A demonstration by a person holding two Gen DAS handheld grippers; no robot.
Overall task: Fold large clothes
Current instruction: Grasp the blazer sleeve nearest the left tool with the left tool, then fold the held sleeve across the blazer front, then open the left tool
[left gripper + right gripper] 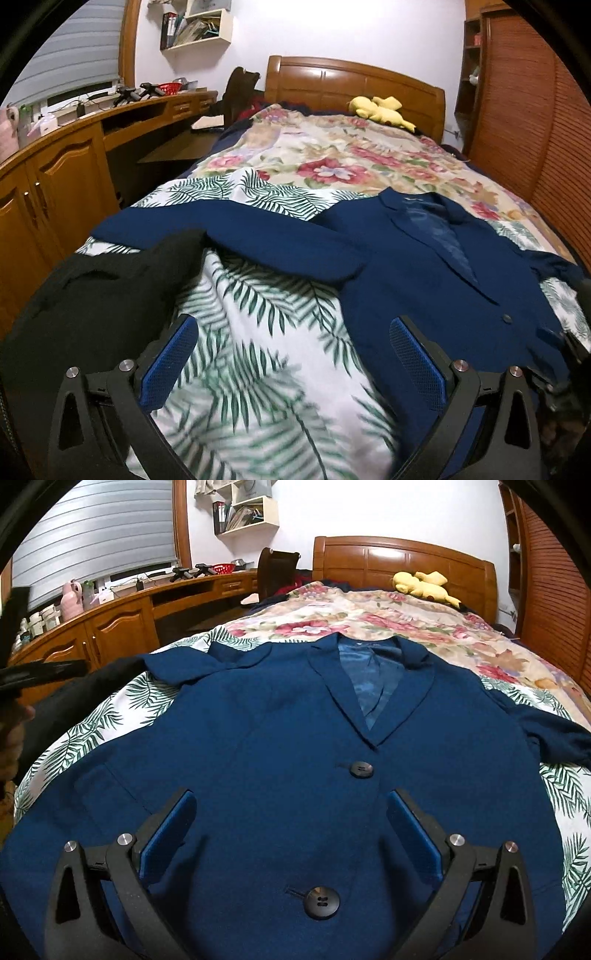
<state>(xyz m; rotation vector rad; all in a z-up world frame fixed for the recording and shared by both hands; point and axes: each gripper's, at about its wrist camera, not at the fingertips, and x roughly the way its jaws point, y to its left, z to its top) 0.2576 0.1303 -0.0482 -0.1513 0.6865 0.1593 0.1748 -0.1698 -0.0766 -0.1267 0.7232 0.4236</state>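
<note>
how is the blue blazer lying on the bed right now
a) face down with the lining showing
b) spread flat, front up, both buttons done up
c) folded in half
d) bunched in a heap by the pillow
b: the blue blazer lies spread flat with lapels up, and the upper button and lower button both sit fastened along its front.

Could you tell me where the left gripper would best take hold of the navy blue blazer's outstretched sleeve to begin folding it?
Probably the cuff end of the navy blue blazer's outstretched sleeve, coming from above and from the bed's foot. The sleeve lies flat across the palm-leaf sheet, its tip beside the black garment, so the free end can be lifted over the chest. The open left gripper already points that way.
</note>
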